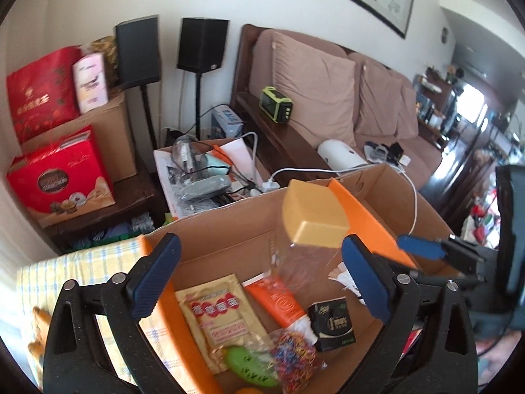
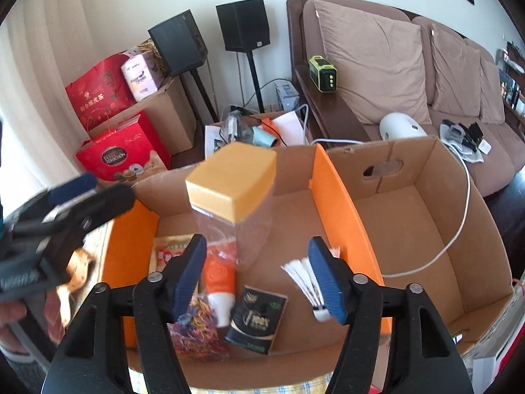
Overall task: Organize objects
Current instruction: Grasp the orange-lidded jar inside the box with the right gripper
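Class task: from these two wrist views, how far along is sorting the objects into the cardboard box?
Done: the orange tube, black carton, white shuttlecock, gold sachet and bag of coloured rubber bands lie in the orange-walled compartment. In hand: nothing; the left gripper and right gripper are open, flanking the clear jar with yellow lid. Left: the other compartment holds only a white cable.
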`<action>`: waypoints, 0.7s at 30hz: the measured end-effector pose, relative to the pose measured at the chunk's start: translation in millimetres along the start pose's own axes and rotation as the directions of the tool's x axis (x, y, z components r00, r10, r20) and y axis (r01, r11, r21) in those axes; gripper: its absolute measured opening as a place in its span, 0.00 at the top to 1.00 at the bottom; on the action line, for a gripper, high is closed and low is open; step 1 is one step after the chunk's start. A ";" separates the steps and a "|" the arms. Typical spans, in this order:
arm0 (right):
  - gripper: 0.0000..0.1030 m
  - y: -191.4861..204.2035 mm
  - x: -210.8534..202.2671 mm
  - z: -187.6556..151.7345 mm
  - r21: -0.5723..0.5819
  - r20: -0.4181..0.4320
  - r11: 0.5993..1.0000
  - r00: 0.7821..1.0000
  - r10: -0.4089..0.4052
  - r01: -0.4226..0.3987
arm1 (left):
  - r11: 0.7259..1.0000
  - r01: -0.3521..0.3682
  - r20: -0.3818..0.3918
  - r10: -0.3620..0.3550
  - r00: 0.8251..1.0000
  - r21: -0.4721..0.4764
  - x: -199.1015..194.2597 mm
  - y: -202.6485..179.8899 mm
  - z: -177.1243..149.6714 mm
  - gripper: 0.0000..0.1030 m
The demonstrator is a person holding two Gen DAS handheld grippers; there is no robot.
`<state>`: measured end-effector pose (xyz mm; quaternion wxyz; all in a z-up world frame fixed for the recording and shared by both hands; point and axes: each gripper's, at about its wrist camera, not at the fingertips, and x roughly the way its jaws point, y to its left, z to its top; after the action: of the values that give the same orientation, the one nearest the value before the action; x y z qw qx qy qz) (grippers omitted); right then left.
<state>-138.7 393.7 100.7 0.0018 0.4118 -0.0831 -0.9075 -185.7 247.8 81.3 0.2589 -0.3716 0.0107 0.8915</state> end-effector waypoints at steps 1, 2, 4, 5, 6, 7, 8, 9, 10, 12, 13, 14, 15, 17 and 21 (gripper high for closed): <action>0.28 3.1 1.4 4.3 -0.004 0.004 1.000 1.000 -0.005 0.005 | 1.000 -0.009 0.006 0.009 1.000 -0.011 -4.9 5.7 -2.8 0.01; 0.25 5.9 3.9 8.2 -0.007 0.004 1.000 1.000 -0.007 0.007 | 1.000 -0.014 0.011 0.014 1.000 -0.023 -9.2 12.4 -5.0 0.00; 0.23 9.2 10.6 16.7 -0.005 -0.003 1.000 1.000 -0.012 0.012 | 0.999 -0.027 0.007 0.027 1.000 -0.045 -16.0 24.0 -10.4 0.00; 0.23 10.3 14.1 20.3 0.001 -0.007 1.000 1.000 -0.014 0.014 | 0.998 -0.034 0.003 0.035 0.999 -0.050 -18.8 27.8 -13.4 0.00; 0.23 11.2 17.0 24.2 0.005 -0.012 1.000 1.000 -0.014 0.014 | 0.998 -0.042 0.001 0.043 0.999 -0.055 -21.2 30.3 -16.5 0.00; 0.23 12.4 20.2 27.9 0.010 -0.017 1.000 1.000 -0.009 0.009 | 0.997 -0.051 0.002 0.051 0.999 -0.060 -24.4 34.4 -19.9 0.00; 0.23 13.4 23.7 31.5 0.015 -0.022 1.000 1.000 -0.003 0.003 | 0.996 -0.057 0.001 0.057 0.998 -0.063 -27.7 37.0 -23.9 0.00; 0.23 13.9 28.0 35.5 0.015 -0.033 1.000 0.999 -0.007 0.007 | 0.996 -0.065 -0.003 0.065 0.998 -0.068 -30.1 41.3 -27.5 0.00; 0.23 15.7 33.1 39.9 0.014 -0.046 1.000 0.999 -0.014 0.015 | 0.995 -0.071 -0.006 0.071 0.997 -0.075 -31.6 44.5 -30.9 0.00; 0.23 18.2 42.2 47.3 0.018 -0.067 0.999 0.997 -0.027 0.028 | 0.993 -0.074 -0.021 0.073 0.997 -0.089 -32.5 51.3 -37.6 0.00; 0.23 19.4 46.6 50.9 0.024 -0.075 0.999 0.997 -0.023 0.025 | 0.993 -0.076 -0.024 0.074 0.997 -0.094 -33.5 52.6 -41.2 0.00; 0.23 20.3 50.3 53.7 0.030 -0.083 0.999 0.996 -0.022 0.024 | 0.992 -0.078 -0.025 0.076 0.997 -0.099 -34.9 54.9 -44.0 0.00; 0.23 21.6 53.3 56.6 0.034 -0.086 0.999 0.996 -0.022 0.025 | 0.991 -0.081 -0.024 0.079 0.997 -0.103 -36.4 56.6 -47.0 0.00; 0.23 24.4 60.0 60.4 0.039 -0.101 0.999 0.995 -0.023 0.027 | 0.991 -0.081 -0.014 0.079 0.997 -0.109 -39.8 59.4 -52.5 0.00; 0.24 26.5 74.5 62.4 0.045 -0.156 0.999 0.988 -0.017 0.024 | 0.991 -0.067 -0.008 0.067 0.998 -0.113 -45.7 60.1 -62.4 0.00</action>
<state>-236.3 371.5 89.4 -0.0106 0.4819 -0.0998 -0.8705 -146.0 161.8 56.3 0.2073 -0.3872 -0.0269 0.8980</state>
